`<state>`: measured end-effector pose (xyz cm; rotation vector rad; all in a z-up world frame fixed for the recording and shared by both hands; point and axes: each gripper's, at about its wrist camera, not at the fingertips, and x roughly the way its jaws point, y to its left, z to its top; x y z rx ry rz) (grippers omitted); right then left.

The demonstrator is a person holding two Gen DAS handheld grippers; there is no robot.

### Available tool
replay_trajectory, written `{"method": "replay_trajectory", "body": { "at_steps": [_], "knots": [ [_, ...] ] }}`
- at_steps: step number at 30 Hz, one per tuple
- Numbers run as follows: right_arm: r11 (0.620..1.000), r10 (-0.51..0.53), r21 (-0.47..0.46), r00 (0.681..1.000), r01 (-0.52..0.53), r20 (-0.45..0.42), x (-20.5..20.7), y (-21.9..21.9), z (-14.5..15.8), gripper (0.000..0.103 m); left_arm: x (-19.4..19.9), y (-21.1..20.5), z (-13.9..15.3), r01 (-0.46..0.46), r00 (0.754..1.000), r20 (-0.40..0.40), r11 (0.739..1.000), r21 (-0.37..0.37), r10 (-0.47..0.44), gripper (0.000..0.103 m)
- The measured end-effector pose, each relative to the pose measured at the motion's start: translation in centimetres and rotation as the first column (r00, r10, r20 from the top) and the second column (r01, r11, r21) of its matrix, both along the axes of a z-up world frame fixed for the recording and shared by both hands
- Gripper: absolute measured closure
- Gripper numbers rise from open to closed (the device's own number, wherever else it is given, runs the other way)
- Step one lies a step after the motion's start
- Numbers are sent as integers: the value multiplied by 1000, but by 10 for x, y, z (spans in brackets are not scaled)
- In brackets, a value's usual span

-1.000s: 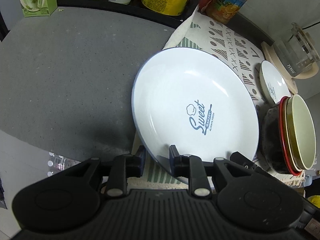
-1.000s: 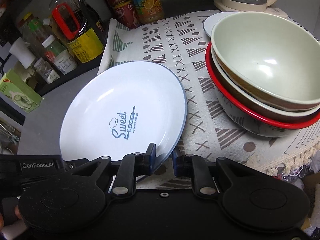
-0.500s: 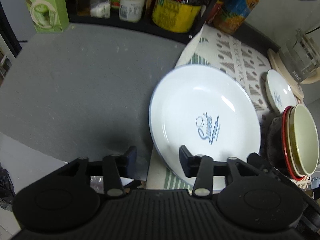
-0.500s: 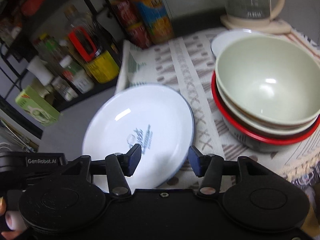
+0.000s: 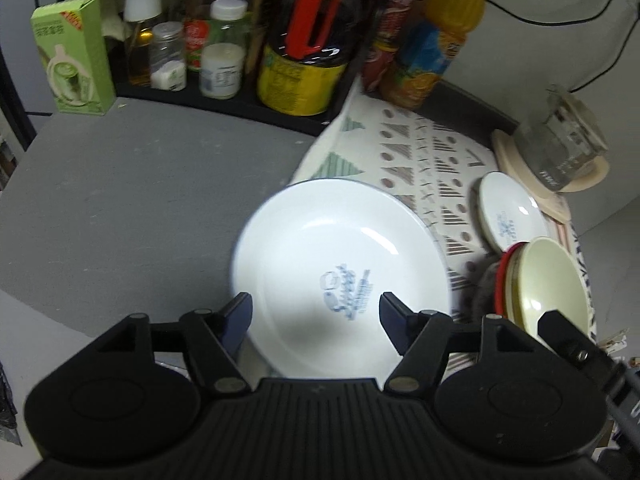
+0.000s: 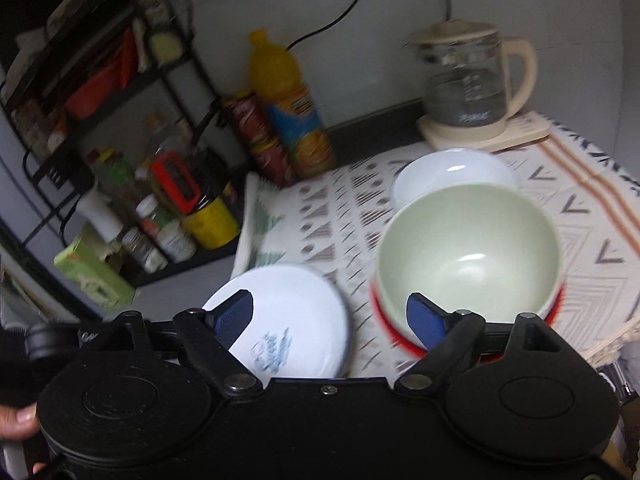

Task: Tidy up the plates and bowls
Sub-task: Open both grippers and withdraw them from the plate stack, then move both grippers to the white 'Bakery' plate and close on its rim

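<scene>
On the grey tabletop [image 5: 120,208], half over the edge of the patterned cloth [image 5: 424,148], I see the large white plate [image 5: 340,264] lying flat with its blue printed logo facing up. My left tool [image 5: 314,312] hangs above the near rim of that plate with its jaws spread wide and nothing between them; the blue-padded fingertips [image 5: 236,316] sit either side of the logo without touching the plate, as far as I can tell. My right tool [image 6: 330,316] is likewise wide open and empty, one fingertip over the plate [image 6: 288,320] and the other over the stacked bowls [image 6: 468,256].

That stack stands on the cloth [image 6: 580,248] to the right of the plate: a pale green bowl on top, nested in others, with a red rim showing below it. From the left wrist view the same stack [image 5: 544,284] appears at the right edge, just beside the plate. Behind the stack lies a small white plate [image 6: 452,172], near the glass kettle [image 6: 468,84] on its cream base.

At the back left a black shelf [image 5: 224,100] holds jars, a yellow tin and a green carton [image 5: 72,56]. An orange juice bottle [image 6: 288,104] stands against the wall. The right view is blurred by motion. A fingertip shows at the lower left of the right view.
</scene>
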<state>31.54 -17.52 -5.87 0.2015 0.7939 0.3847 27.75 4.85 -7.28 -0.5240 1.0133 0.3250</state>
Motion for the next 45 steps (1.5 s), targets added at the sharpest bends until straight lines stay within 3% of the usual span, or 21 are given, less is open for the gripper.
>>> {"method": "replay_trajectory", "body": {
  "at_steps": [4,10,19,27,34,40,45],
  "knots": [
    [997,-72,-11,997,72,22,12,-24,9,13,9,-14,8,23,999,27,1000,-9,-23,35],
    [987,-163,12,986,163,15,34,-61,16,11,39,-34,14,87,995,47,996,-16,-86,34],
    [973,-230,3,972,230,-40,86,-106,6,11,113,-66,5,175,983,60,984,-45,-172,34],
    [974,-226,-13,971,225,-83,143,-135,-15,12,176,-85,-14,217,976,41,972,-83,-215,34],
    [985,-170,-8,971,171,-170,198,-141,-51,19,222,-91,-36,236,972,16,966,-108,-236,35],
    [996,-92,-22,971,89,-221,234,-134,-71,21,253,-93,-52,247,968,-8,962,-120,-249,40],
    [999,-52,-20,960,48,-275,252,-133,-89,28,272,-99,-72,254,963,-61,958,-134,-264,50]
  ]
}}
